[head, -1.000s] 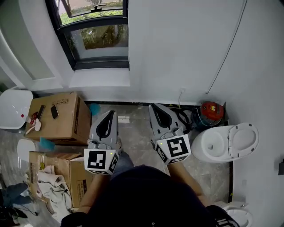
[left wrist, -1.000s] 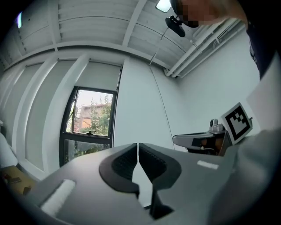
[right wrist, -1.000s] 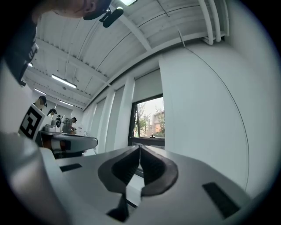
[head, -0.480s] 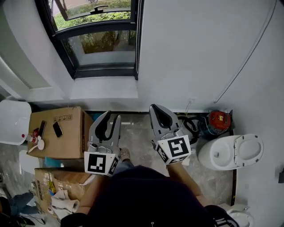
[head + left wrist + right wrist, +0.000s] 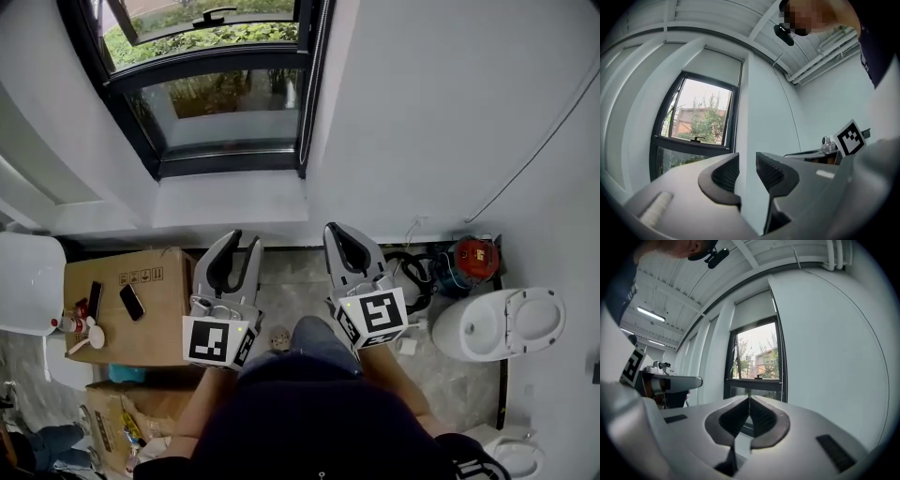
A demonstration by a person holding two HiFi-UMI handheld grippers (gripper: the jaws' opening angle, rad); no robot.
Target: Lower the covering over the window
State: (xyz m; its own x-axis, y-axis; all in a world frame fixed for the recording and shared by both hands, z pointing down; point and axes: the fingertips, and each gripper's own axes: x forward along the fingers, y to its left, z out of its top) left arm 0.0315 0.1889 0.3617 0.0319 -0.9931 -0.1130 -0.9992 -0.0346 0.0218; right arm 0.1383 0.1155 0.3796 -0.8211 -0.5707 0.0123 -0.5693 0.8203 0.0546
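A white wall (image 5: 422, 112) fills most of the head view, with a tall dark-framed window (image 5: 225, 94) set into it above a grey floor (image 5: 291, 272). The blind (image 5: 753, 310), the covering to be lowered, sits rolled most of the way up and covers only the top strip of the glass. Trees and a building show through the rest.

Both tools are held level, near the window and well apart from the blind. The left gripper (image 5: 747, 164) has just been spreading its fingers, which now stand wide with only bare wall showing between them. The right gripper (image 5: 749, 399) has its fingers pressed together on nothing.

The step looks like the approach. To do it well, the open left gripper probably needs to go to the blind's bottom edge, or to a pull cord by the frame if there is one. None can be made out here. It should close firmly and draw straight down.

On the floor at left, a closed cardboard box (image 5: 150, 281) carries two dark phones (image 5: 132, 302) on its lid. A second box (image 5: 108, 417) below it stands open, its contents too small to tell.
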